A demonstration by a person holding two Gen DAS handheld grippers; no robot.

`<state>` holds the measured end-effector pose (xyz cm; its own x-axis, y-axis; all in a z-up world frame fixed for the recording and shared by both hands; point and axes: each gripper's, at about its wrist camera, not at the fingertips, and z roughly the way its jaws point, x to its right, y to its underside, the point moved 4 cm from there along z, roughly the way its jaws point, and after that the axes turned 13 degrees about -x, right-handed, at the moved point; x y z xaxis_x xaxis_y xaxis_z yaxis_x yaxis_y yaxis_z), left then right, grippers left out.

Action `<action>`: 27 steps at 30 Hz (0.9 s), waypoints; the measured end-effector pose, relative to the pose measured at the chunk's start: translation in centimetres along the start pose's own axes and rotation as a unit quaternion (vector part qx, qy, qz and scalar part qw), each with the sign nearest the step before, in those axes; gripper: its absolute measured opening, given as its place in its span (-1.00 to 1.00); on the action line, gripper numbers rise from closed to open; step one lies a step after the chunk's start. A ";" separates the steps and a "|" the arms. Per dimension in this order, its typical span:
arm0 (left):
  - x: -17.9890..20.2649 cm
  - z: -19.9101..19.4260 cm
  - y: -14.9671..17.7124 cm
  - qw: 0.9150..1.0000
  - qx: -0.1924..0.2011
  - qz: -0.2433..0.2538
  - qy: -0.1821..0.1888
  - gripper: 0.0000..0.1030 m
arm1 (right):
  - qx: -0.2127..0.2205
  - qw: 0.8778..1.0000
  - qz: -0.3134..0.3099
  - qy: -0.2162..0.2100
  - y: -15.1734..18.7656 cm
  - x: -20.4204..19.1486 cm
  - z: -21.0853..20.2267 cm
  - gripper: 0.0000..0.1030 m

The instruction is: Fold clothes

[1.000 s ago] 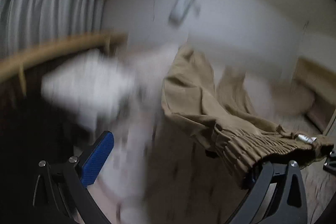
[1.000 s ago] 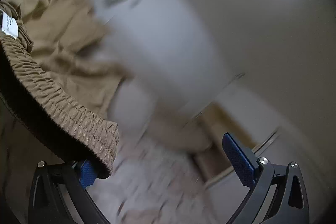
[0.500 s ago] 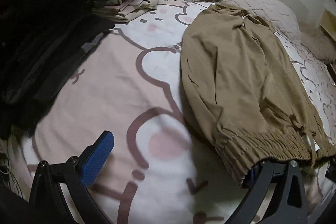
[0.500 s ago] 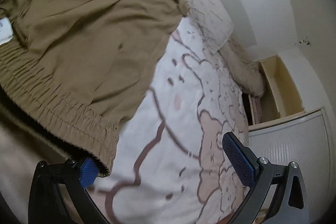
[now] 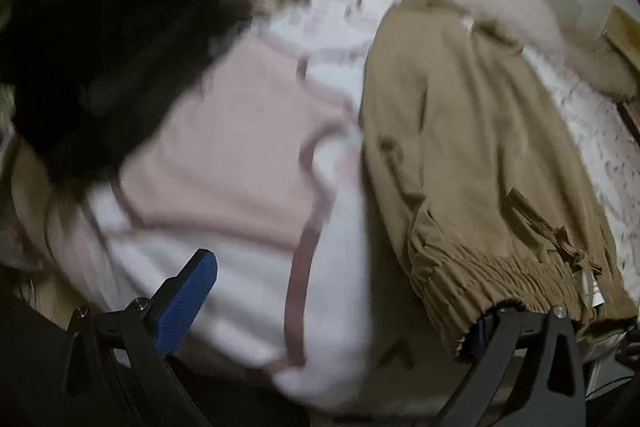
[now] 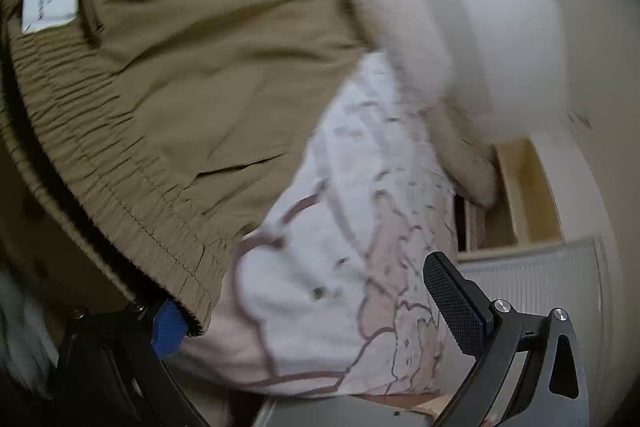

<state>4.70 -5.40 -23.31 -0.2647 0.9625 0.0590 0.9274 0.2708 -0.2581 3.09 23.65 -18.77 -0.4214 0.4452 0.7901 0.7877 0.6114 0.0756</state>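
left wrist view: tan trousers [image 5: 472,147] lie lengthwise, waistband nearest, draped over both wide-spread tools' fingers.

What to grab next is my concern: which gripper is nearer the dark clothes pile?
Left. The left gripper has the dark clothes pile ahead on its left; the right gripper is beyond the tan trousers, pile outside its view.

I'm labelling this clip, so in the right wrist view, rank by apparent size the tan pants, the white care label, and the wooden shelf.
1. tan pants, largest, filling the upper left.
2. wooden shelf, though it sits farther back, so its true size is unsure.
3. white care label, smallest.
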 end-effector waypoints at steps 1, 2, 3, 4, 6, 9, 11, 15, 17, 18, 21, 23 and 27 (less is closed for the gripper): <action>-0.2 0.6 0.8 1.000 -0.014 0.003 0.001 1.00 | -0.004 1.000 -0.015 -0.006 0.4 -1.0 0.4 0.98; -0.3 0.9 1.4 1.000 -0.022 0.008 0.001 1.00 | -0.009 0.999 -0.028 -0.013 0.8 -1.9 0.7 0.98; -0.3 0.9 1.7 1.000 -0.025 0.014 -0.001 1.00 | -0.013 0.999 -0.042 -0.020 1.2 -2.9 1.0 0.98; -0.2 0.9 2.2 0.999 -0.026 0.020 -0.006 1.00 | -0.017 0.998 -0.049 -0.028 1.6 -3.4 1.4 0.98; 0.0 1.1 2.4 0.999 -0.029 0.025 -0.013 1.00 | -0.025 0.997 -0.061 -0.040 2.1 -4.4 2.2 0.98; -0.1 2.7 2.0 0.998 -0.049 0.017 -0.025 1.00 | -0.003 0.997 -0.077 -0.024 2.2 -5.9 2.4 0.99; 0.0 3.2 1.9 0.998 -0.057 0.014 -0.032 1.00 | 0.022 0.995 -0.094 -0.009 2.2 -6.8 2.1 0.99; 0.5 2.3 2.1 0.998 -0.051 0.027 -0.040 1.00 | 0.081 0.986 -0.138 0.034 2.9 -8.4 0.6 0.99; 0.5 1.8 2.4 0.997 -0.064 0.034 -0.034 0.98 | 0.103 0.981 -0.159 0.036 3.6 -8.8 -0.4 0.99; 0.5 1.5 2.5 0.996 -0.071 0.038 -0.025 0.98 | 0.114 0.978 -0.170 0.036 3.9 -9.0 -0.8 0.99; 0.6 -0.5 2.9 0.994 -0.089 0.068 -0.001 0.98 | 0.123 0.966 -0.225 -0.009 5.5 -9.0 -2.7 0.99; 0.8 -2.4 3.0 0.992 -0.086 0.091 0.011 0.98 | 0.128 0.962 -0.238 -0.040 6.1 -8.2 -4.0 0.99; 1.4 -6.1 1.3 0.990 -0.025 0.135 0.008 0.99 | 0.137 0.965 -0.194 -0.113 5.0 -5.1 -6.1 0.97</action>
<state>7.19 -3.62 -17.67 -0.0006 1.0000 0.0088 0.9757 0.0025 -0.2193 11.88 20.46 -18.71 -0.7713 0.2606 0.5806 0.4159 0.8970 0.1499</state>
